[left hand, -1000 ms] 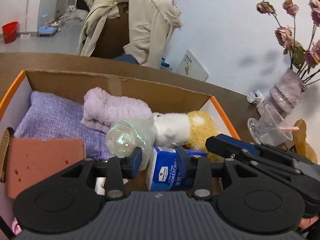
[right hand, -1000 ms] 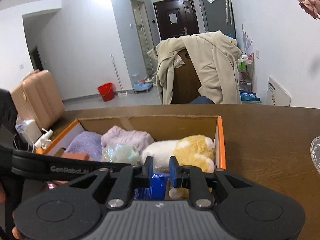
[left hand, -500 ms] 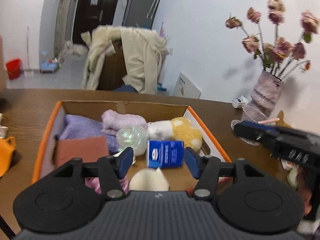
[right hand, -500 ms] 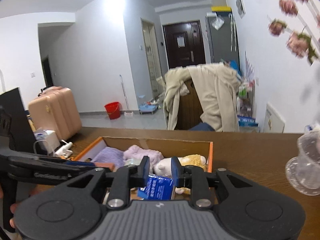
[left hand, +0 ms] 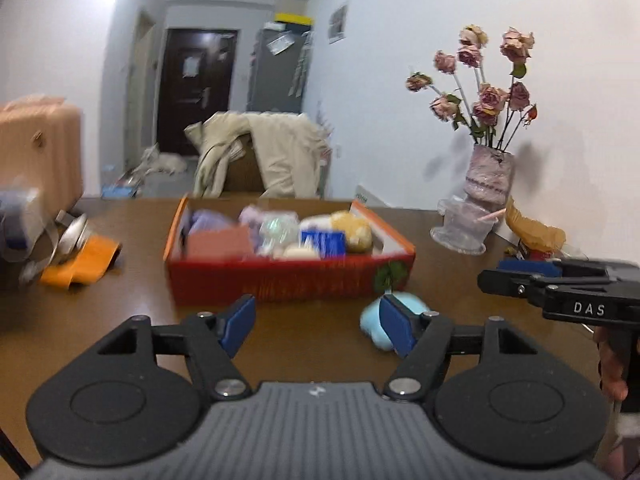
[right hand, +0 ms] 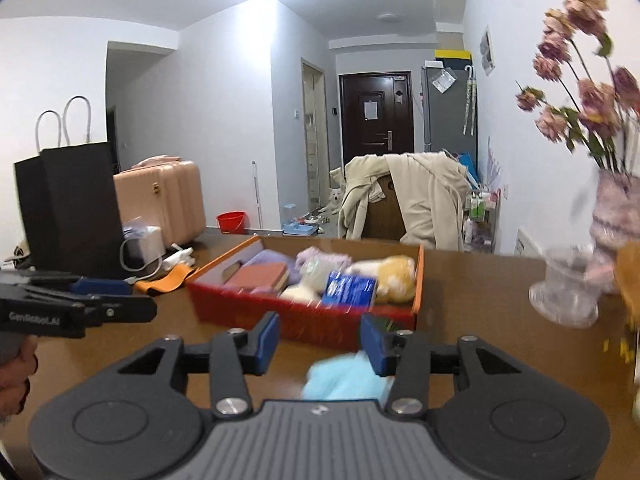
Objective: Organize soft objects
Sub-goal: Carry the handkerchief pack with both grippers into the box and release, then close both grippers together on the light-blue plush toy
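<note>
An orange-red cardboard box (left hand: 280, 276) (right hand: 304, 316) sits on the brown table, holding a purple cloth, a brick-red sponge (left hand: 220, 240), a lilac towel, a clear ball, a blue tissue pack (left hand: 323, 242) (right hand: 350, 289) and a white-and-yellow plush (right hand: 390, 274). A light blue soft item (left hand: 374, 322) (right hand: 344, 376) lies on the table in front of the box. My left gripper (left hand: 316, 326) is open and empty, back from the box. My right gripper (right hand: 318, 340) is open and empty, just above the blue item.
A vase of dried roses (left hand: 486, 176) and a clear glass (left hand: 462, 226) stand at the right. An orange strap (left hand: 82, 262), cables and a black paper bag (right hand: 72, 208) lie left. A chair with a beige coat (left hand: 260, 156) stands behind the table.
Both grippers have pulled back and away from the box. The left one let go of the blue tissue pack, now lying in the box. Both have opened wide.
</note>
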Available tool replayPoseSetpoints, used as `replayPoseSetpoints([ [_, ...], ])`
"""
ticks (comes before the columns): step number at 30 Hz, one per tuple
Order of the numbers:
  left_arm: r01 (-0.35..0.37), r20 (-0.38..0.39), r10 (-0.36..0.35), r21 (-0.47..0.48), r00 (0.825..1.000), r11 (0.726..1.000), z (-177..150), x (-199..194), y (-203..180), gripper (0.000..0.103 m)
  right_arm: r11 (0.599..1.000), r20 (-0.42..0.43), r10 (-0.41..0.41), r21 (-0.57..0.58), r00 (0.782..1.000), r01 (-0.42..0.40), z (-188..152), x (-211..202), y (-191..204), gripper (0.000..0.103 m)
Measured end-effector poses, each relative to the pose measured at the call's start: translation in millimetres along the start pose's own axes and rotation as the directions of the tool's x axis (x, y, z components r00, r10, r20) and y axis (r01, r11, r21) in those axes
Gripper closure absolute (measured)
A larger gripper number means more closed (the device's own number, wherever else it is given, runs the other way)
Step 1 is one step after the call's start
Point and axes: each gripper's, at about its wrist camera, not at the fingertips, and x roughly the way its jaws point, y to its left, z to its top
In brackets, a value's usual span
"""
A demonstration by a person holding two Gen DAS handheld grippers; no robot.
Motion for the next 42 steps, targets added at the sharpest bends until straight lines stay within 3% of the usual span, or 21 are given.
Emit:
replayPoseSetpoints([
  [6, -0.008, -0.007, 0.008, -0.07, 1.0, 0.998, -46, -44, 2, 0.032, 0.998, -0.055, 0.035, 0.056, 0.998, -0.031, -47, -35, 11, 0.055],
  [10, -0.01, 0.003, 0.01, -0.067, 1.0, 0.998, -47, -47, -5, 0.032, 0.998, -0.093, -0.036, 0.047, 0.995, 0.041, -63, -36, 8, 0.055],
  [13, 0.011, -0.013, -0.012, -0.057, 1.0, 0.998, -45, -37, -12, 0.032, 0.996, -0.095, -0.029, 0.083, 0.995, 0.037, -70, -38, 1, 0.055],
  [17, 0.067, -0.048, -0.068, -0.025, 0.997, 0.997, -36, 0, -21, 0.032, 0.995, -0.11, -0.032, 0.086, 0.993, 0.041, -68, -15, -10, 0.055],
  [20, 0.109, -0.115, -0.113, -0.039, 0.987, 0.993, -21, 53, -26, 0.035, 0.996, -0.117, -0.03, 0.084, 0.993, 0.04, -58, 15, -22, 0.055],
  [24, 0.144, -0.194, -0.157, -0.08, 0.968, 0.986, -12, 117, -32, 0.036, 0.984, -0.136, 0.018, 0.179, 0.991, 0.006, -43, 64, -54, 0.055],
  [26, 0.162, -0.234, -0.176, -0.079, 0.956, 0.984, -10, 146, -35, 0.039, 0.972, -0.187, 0.031, 0.236, 0.982, 0.015, -37, 95, -71, 0.056],
  [28, 0.189, -0.259, -0.207, -0.092, 0.943, 0.978, -8, 173, -36, 0.044, 0.963, -0.195, 0.063, 0.27, 0.979, -0.008, -34, 116, -83, 0.059],
  [30, 0.193, -0.275, -0.224, -0.135, 0.935, 0.972, -7, 196, -31, 0.062, 0.954, -0.207, 0.081, 0.301, 0.975, -0.015, -33, 133, -92, 0.061],
  [31, 0.195, -0.273, -0.235, -0.163, 0.933, 0.967, -8, 205, -27, 0.064, 0.946, -0.201, 0.098, 0.323, 0.975, -0.028, -35, 138, -95, 0.065],
  [34, 0.21, -0.263, -0.272, -0.243, 0.926, 0.947, -13, 213, -12, 0.07, 0.929, -0.193, 0.153, 0.364, 0.969, -0.074, -42, 146, -99, 0.068],
  [37, 0.216, -0.247, -0.289, -0.285, 0.925, 0.934, -15, 213, -7, 0.073, 0.939, -0.183, 0.141, 0.337, 0.973, -0.073, -45, 144, -95, 0.069],
  [42, 0.232, -0.23, -0.306, -0.297, 0.924, 0.926, -18, 213, -7, 0.077, 0.912, -0.168, 0.177, 0.399, 0.97, -0.097, -49, 146, -105, 0.069],
])
